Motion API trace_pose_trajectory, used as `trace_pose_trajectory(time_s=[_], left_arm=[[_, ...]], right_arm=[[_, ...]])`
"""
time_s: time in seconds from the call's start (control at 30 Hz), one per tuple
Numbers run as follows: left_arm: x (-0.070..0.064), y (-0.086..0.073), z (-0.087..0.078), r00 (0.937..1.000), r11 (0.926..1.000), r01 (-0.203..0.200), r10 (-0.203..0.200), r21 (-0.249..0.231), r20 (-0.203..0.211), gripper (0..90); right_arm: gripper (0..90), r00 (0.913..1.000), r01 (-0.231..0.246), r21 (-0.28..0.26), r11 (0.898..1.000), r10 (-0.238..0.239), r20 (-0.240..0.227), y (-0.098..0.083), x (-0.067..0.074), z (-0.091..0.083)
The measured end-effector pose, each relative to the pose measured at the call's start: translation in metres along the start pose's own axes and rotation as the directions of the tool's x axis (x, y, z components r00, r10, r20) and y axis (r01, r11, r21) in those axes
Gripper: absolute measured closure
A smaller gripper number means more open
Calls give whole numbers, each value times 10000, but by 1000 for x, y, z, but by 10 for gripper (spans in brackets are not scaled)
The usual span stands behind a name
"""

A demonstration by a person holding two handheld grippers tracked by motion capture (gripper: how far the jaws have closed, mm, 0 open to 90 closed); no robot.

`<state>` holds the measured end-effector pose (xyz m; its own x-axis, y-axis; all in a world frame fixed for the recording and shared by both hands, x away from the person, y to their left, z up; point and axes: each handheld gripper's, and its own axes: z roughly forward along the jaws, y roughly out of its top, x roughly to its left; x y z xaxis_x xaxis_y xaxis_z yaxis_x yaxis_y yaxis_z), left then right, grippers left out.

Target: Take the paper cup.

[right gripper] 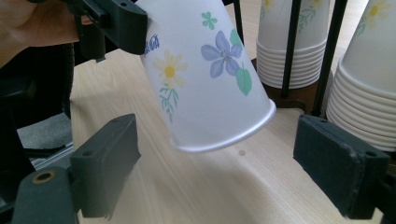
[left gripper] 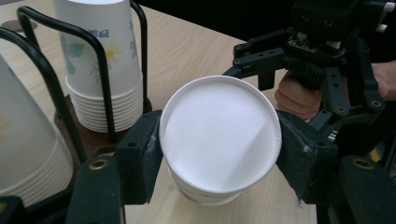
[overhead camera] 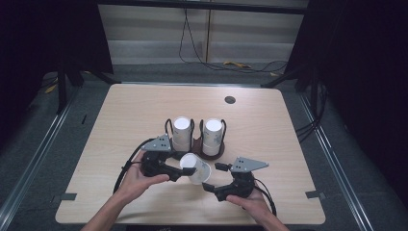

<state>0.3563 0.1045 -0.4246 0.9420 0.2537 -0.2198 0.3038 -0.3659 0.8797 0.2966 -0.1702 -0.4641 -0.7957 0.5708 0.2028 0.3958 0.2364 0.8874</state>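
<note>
Wooden table is carrying everything you are working over. Just behind your hands, a dark wire rack is holding two stacks of upturned paper cups, crowding the far side of your reach. Your left gripper is pinching a floral paper cup by its closed end, tilted above the tabletop. Your right gripper is standing spread wide beside the cup's rim, its pads clear of it.

Beyond the fingertips, the black wire rack with two cup stacks blocks the way; bare table lies open outside both grippers.
</note>
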Motion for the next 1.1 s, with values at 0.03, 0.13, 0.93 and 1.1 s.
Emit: trace_pose_trajectory(time_s=[0.03, 0.13, 0.93, 1.1], left_arm=[[0, 0, 1, 10000, 10000, 65, -65, -18, 55, 365], [-2, 0, 1, 9999, 10000, 39, -38, -54, 160, 365], [-15, 11, 3, 9965, 9994, 44, -15, -352, 831, 366], [-17, 13, 5, 9952, 9995, -9, 39, -309, 973, 366]], right_arm=[[138, 10000, -11, -4, 10000, 11, -84, 0, 0, 0], [138, 9998, 48, -15, 10000, -48, -181, -1, 0, 1], [136, 9963, 253, -836, 9962, -320, -803, 1, -1, 2], [137, 9951, 215, -840, 9962, -294, -939, 1, -2, 3]])
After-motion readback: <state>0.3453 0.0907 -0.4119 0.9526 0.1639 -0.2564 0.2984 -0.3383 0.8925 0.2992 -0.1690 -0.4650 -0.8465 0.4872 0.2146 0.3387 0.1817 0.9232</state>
